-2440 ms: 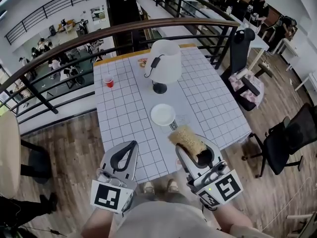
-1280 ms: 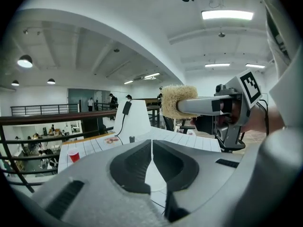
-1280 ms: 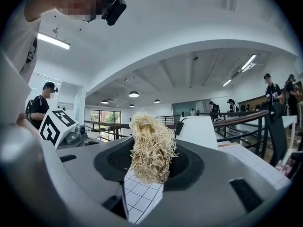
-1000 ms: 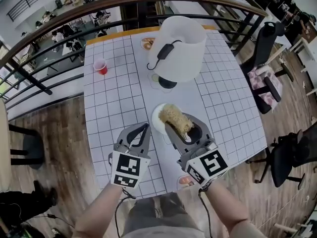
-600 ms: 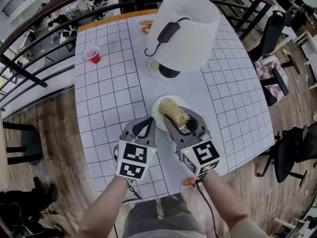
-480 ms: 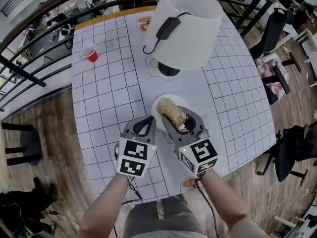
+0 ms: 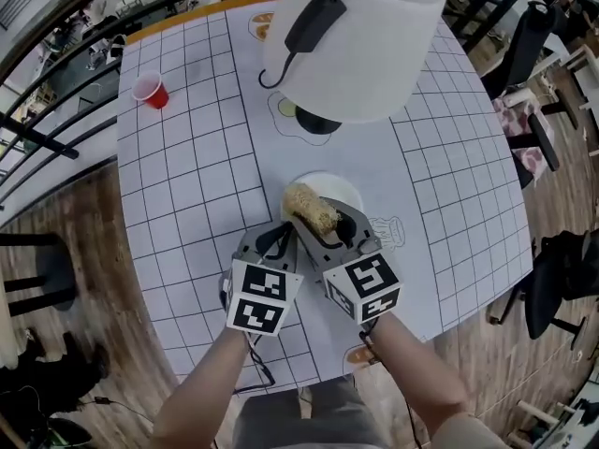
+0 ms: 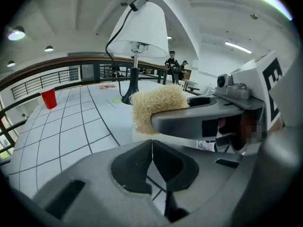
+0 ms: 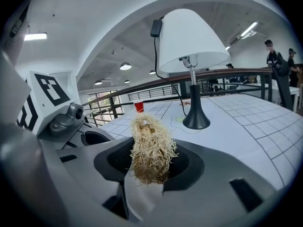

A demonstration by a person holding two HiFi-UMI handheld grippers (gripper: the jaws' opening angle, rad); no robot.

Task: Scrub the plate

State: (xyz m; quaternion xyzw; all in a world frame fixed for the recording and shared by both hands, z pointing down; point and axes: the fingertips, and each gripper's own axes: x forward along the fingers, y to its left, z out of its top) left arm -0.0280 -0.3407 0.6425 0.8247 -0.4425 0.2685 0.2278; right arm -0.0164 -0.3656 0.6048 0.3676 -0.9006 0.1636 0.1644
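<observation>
A white plate (image 7: 339,190) lies on the grid-patterned table (image 7: 187,185), in front of the lamp's base. My right gripper (image 7: 318,219) is shut on a tan fibrous scrubber (image 7: 310,208), whose free end lies over the plate's near left part. In the right gripper view the scrubber (image 9: 150,148) stands up between the jaws of the right gripper (image 9: 147,170). My left gripper (image 7: 281,234) is shut and empty, close beside the right one at the plate's near left edge. In the left gripper view the left gripper (image 8: 152,144) has its jaws pressed together, with the scrubber (image 8: 155,106) just beyond them.
A large white lamp (image 7: 360,36) with a black base (image 7: 318,120) stands right behind the plate. A red cup (image 7: 150,90) sits at the far left, a small dish (image 7: 260,21) at the far edge. Office chairs (image 7: 562,269) stand off the table's right side.
Both grippers have moved forward from the table's near edge to the plate. The scrubber, held throughout, now lies over the plate's near left part.
</observation>
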